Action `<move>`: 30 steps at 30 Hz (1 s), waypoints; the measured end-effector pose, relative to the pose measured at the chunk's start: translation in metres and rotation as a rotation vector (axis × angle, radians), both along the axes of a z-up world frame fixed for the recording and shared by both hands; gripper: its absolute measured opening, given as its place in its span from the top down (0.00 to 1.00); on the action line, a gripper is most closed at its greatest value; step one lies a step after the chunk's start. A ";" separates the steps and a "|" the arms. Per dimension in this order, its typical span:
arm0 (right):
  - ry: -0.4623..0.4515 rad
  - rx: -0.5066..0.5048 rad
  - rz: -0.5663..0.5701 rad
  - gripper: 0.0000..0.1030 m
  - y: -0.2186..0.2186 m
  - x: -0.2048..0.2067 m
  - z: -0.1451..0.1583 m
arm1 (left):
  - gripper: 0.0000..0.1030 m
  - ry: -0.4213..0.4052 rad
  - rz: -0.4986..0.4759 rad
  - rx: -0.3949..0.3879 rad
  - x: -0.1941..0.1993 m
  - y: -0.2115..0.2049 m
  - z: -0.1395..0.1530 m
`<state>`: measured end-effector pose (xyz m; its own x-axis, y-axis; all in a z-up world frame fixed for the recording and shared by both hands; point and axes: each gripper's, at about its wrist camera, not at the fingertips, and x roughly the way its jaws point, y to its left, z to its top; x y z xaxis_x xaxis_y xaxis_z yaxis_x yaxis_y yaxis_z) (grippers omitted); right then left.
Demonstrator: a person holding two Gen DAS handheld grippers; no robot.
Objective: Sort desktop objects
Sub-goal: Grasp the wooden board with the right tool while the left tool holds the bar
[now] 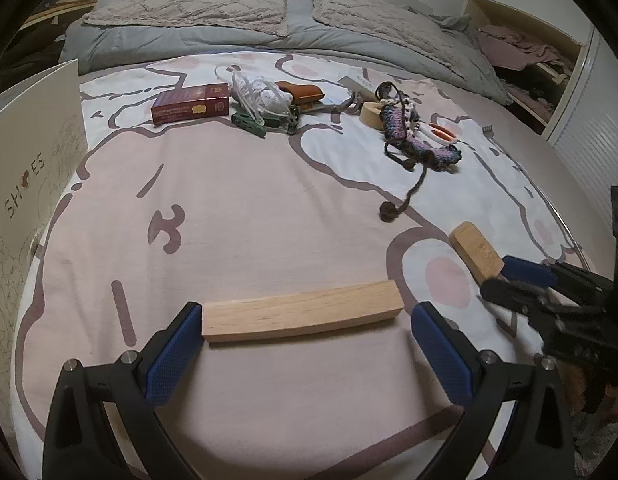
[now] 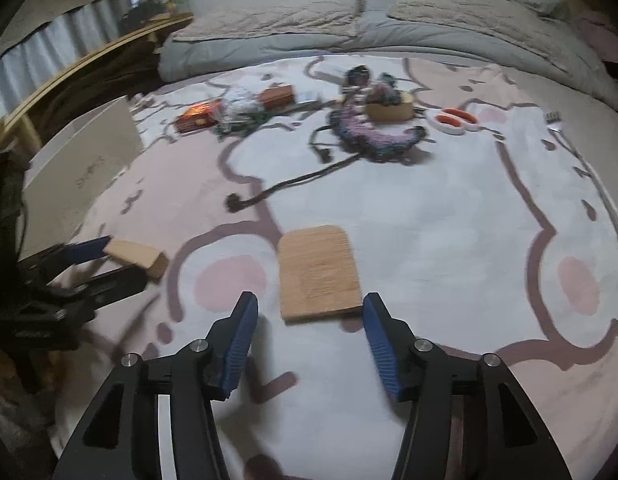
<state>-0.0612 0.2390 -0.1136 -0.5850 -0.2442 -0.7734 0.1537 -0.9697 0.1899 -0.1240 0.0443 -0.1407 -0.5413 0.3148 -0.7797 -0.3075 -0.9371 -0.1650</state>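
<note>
The long wooden block (image 1: 303, 312) lies between our wide-open, empty left gripper (image 1: 305, 330), so we centre it before closing squarely.

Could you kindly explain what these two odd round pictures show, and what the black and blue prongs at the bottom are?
No robot: a person holds hand tongs, each carrying a wide-angle camera looking along its fingers.

The left view shows the left tongs open around a long wooden block lying on the patterned bedspread.

The right view shows the right tongs open, holding nothing, by a flat wooden board.

Farther off lie a red box, a crocheted cord and green clothespins.
</note>
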 end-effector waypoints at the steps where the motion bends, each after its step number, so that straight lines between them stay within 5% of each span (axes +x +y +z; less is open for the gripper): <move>1: 0.002 -0.012 0.032 0.47 -0.004 0.001 0.000 | 0.00 0.000 0.002 -0.007 0.000 0.001 -0.001; 7: 0.014 -0.023 0.131 0.47 -0.022 0.007 0.005 | 0.00 0.017 0.008 -0.064 0.001 0.007 -0.004; 13: 0.009 -0.072 0.072 0.47 -0.004 0.004 0.009 | 0.00 0.015 0.031 -0.095 -0.002 0.010 -0.007; 19: -0.046 -0.124 0.050 0.47 -0.005 -0.004 0.003 | 0.00 -0.009 0.063 -0.069 -0.007 0.007 -0.007; 24: -0.085 -0.358 0.091 0.46 0.001 -0.007 0.003 | 0.00 -0.018 0.069 -0.041 -0.007 0.005 -0.005; 30: -0.033 -0.338 0.017 0.46 0.014 -0.009 0.014 | 0.00 -0.036 0.062 -0.023 -0.005 0.005 -0.003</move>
